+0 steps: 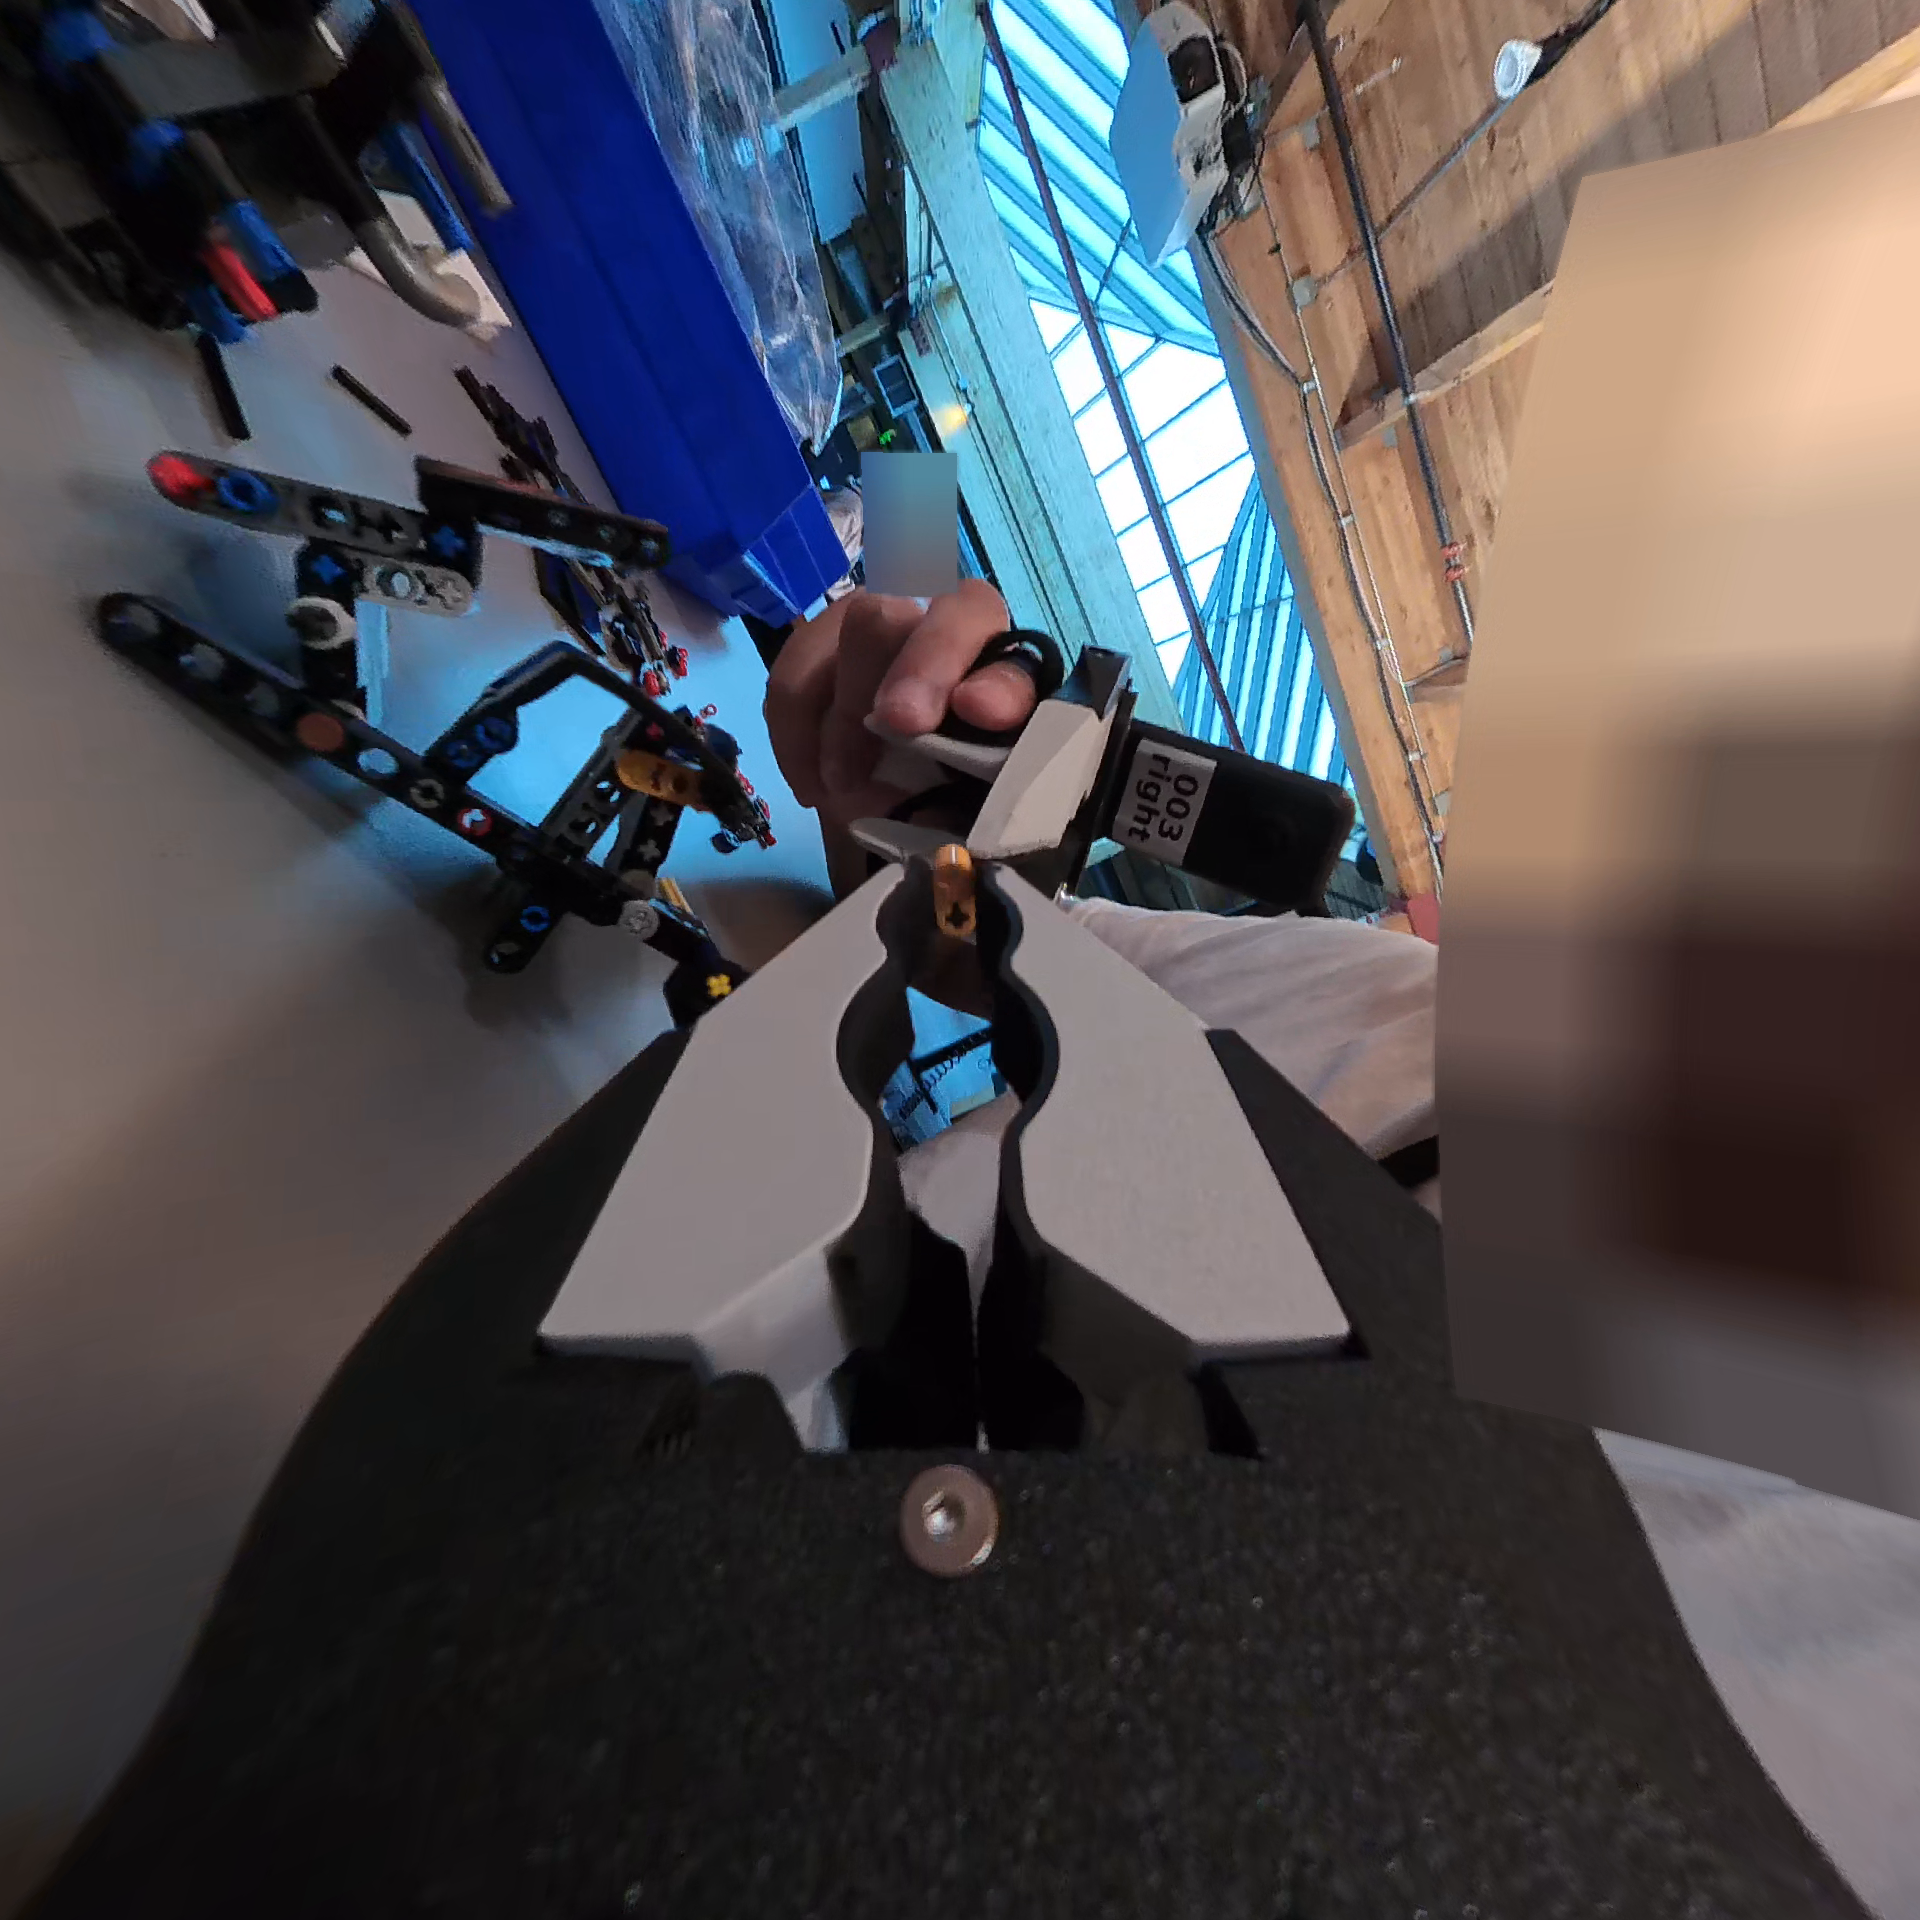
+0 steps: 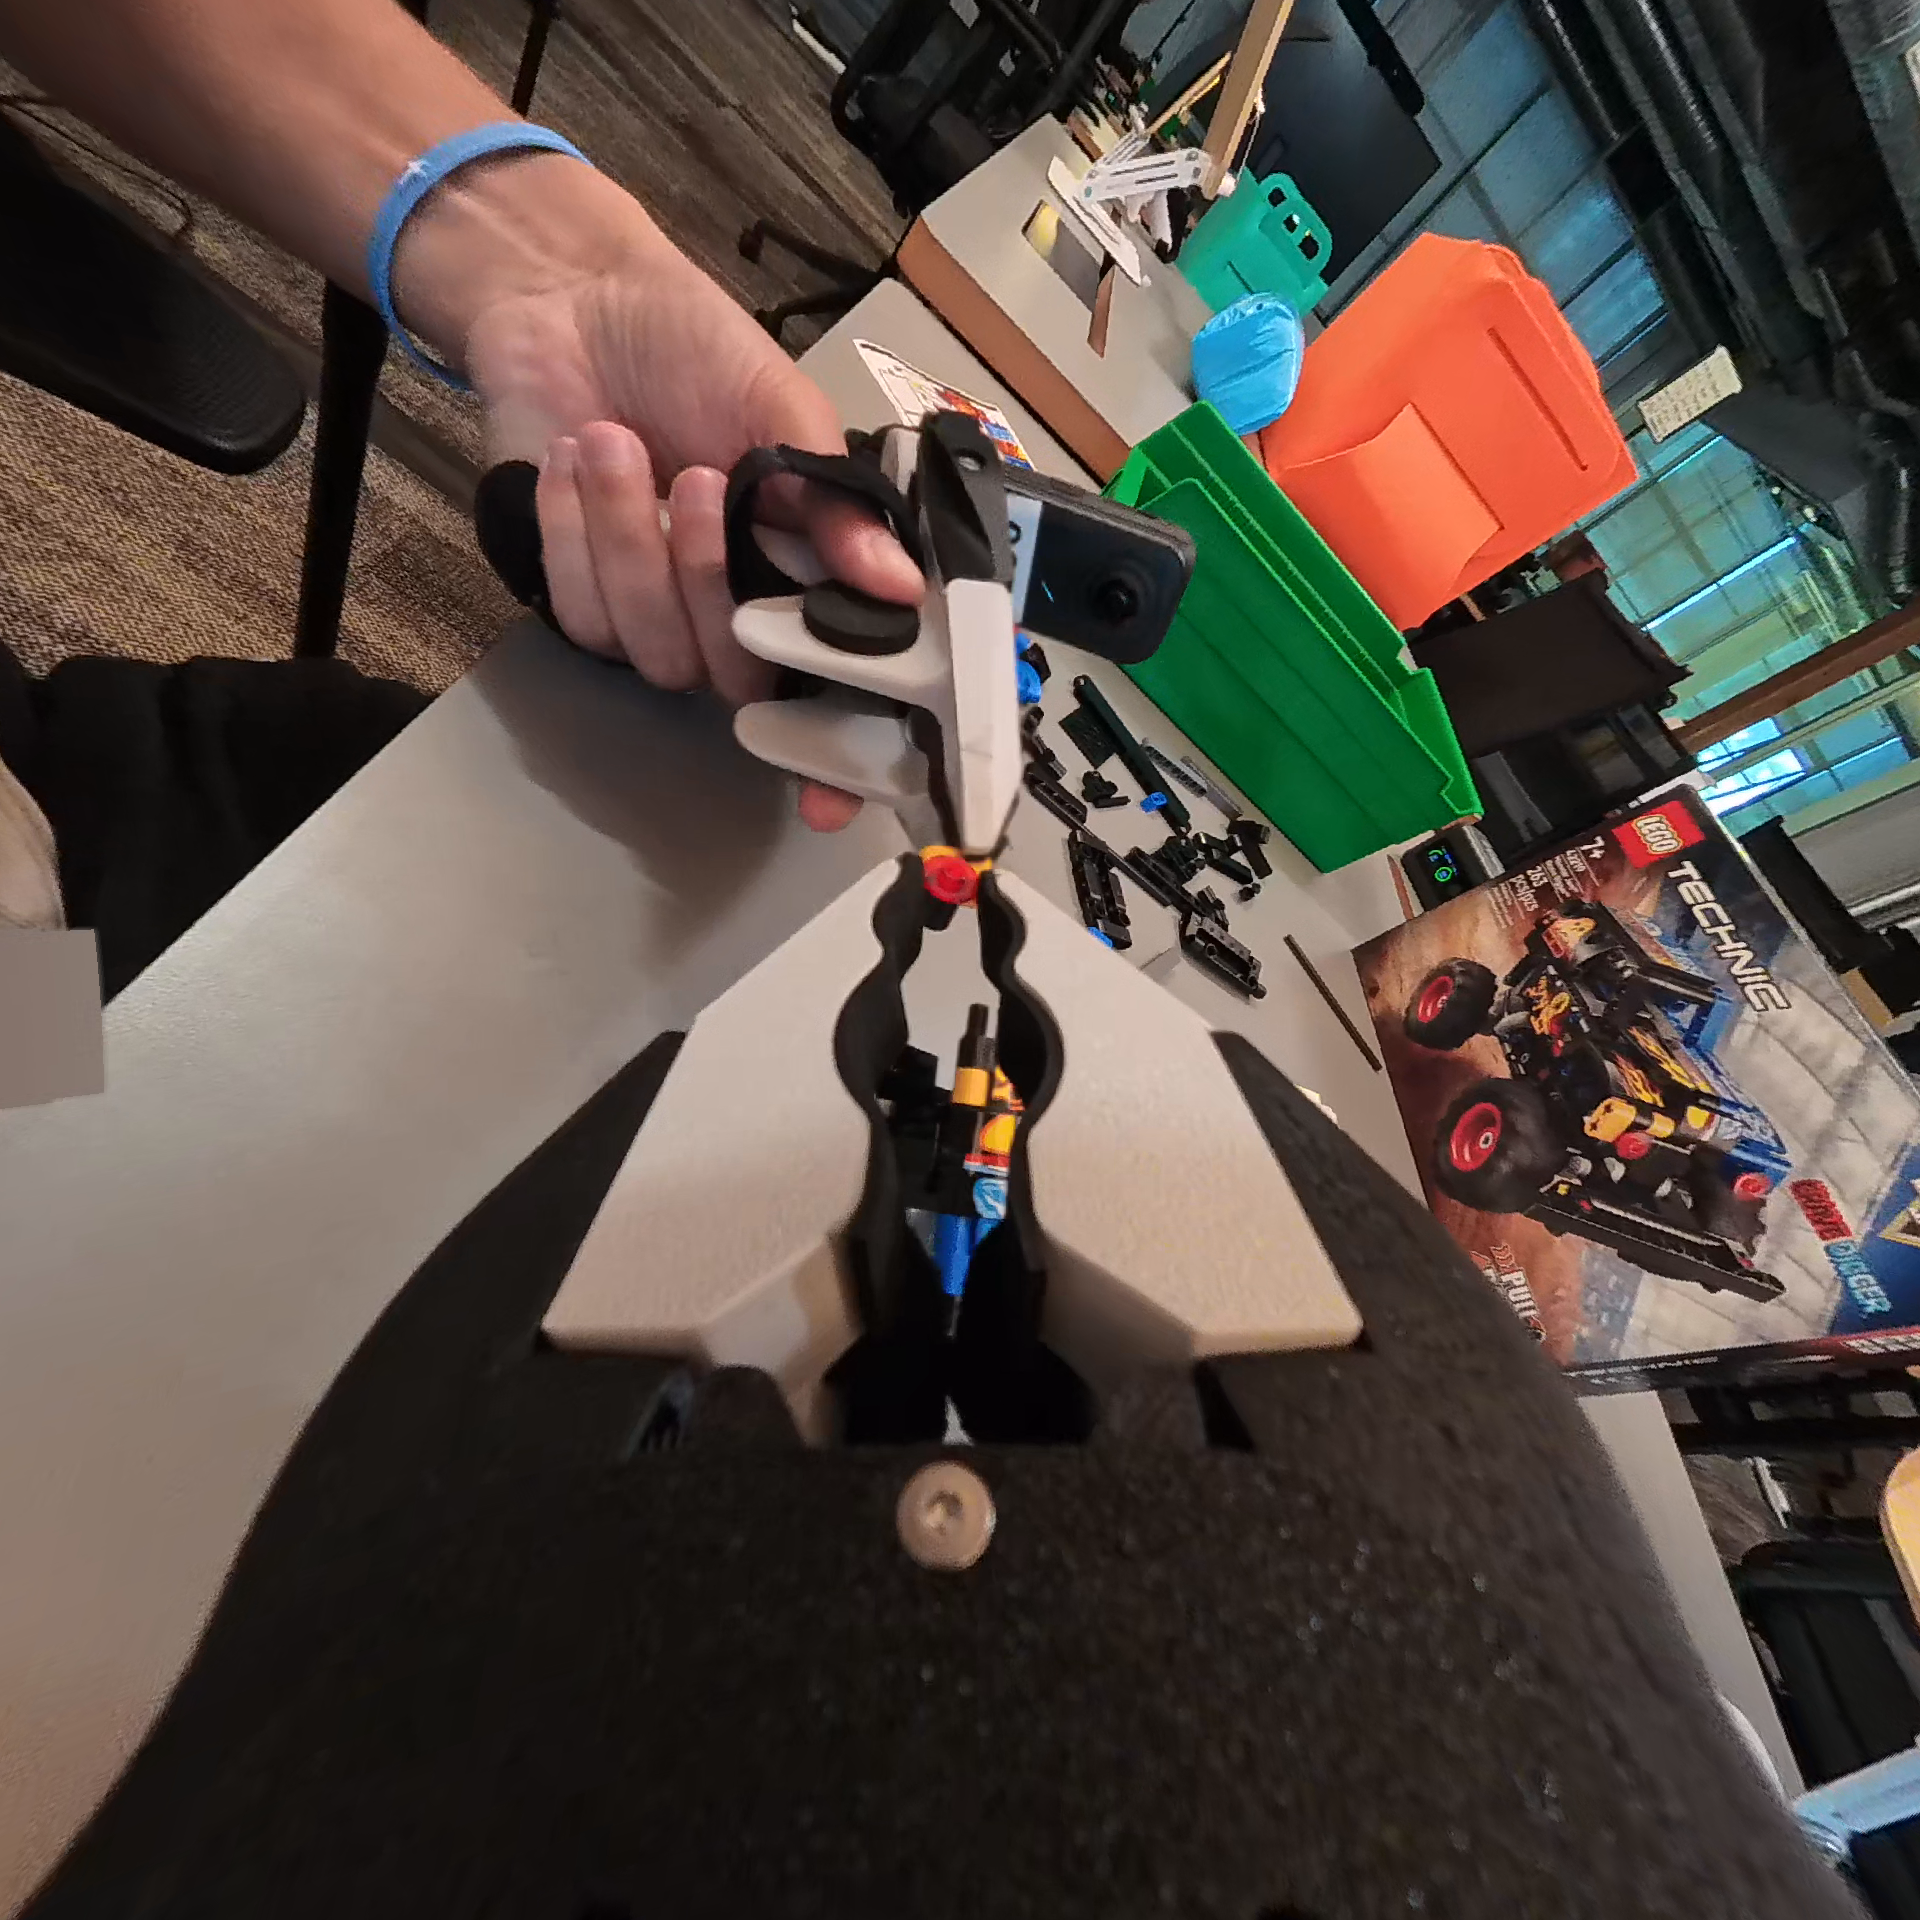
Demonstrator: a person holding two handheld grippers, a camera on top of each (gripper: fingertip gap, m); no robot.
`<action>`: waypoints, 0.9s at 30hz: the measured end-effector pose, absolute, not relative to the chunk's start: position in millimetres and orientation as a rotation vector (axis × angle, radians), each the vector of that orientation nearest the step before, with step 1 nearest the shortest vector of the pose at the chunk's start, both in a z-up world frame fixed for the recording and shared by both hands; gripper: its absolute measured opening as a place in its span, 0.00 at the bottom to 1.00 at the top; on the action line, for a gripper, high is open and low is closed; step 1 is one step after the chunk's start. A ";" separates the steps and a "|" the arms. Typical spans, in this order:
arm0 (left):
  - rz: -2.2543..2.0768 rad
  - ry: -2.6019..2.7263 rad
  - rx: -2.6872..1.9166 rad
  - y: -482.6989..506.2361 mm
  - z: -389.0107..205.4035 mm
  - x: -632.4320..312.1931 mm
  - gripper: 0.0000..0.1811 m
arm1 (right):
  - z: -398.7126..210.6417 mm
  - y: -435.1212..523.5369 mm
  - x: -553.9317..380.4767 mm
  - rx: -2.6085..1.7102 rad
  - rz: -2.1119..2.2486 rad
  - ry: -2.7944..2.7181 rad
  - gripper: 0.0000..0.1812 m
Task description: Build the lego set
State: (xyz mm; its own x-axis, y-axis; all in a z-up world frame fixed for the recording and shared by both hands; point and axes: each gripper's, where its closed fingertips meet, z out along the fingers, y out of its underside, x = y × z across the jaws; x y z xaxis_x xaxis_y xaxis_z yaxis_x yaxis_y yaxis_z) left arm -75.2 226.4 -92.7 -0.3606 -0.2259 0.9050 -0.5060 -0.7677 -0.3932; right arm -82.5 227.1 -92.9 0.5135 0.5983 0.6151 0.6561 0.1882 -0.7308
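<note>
Mid-air mating step, off the table. Left gripper (image 1: 951, 883) clamped on orange pin (image 1: 952, 891) at its tips. Right gripper (image 2: 954, 881) pinching red bush (image 2: 945, 878), tip to tip opposite. Frame (image 1: 582, 769) behind left tips. Next, likely: align axes, press together.

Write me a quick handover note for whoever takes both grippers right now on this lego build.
Left gripper: shut on a small orange connector, held up in the air.
Right gripper: shut on a small red piece, tip to tip with the left gripper; orange shows against the red.
The partly built black frame lies on the grey table. Loose black parts lie beside the green bin; the set's box lies nearby.
Done: the frame is partly assembled.
Left: I cannot tell whether red and orange are fully joined; then fit them to the frame and use up the loose parts.
</note>
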 end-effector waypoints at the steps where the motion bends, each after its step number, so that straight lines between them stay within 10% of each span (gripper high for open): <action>1: 2.256 -0.965 1.673 228.9 -93.0 -74.4 0.03 | -93.1 227.2 -82.4 -1.483 -0.057 -1.144 0.05; 27: 1.727 -2.243 2.030 247.9 -126.1 -70.7 0.03 | -136.7 231.4 -33.5 -1.989 0.325 -1.105 0.08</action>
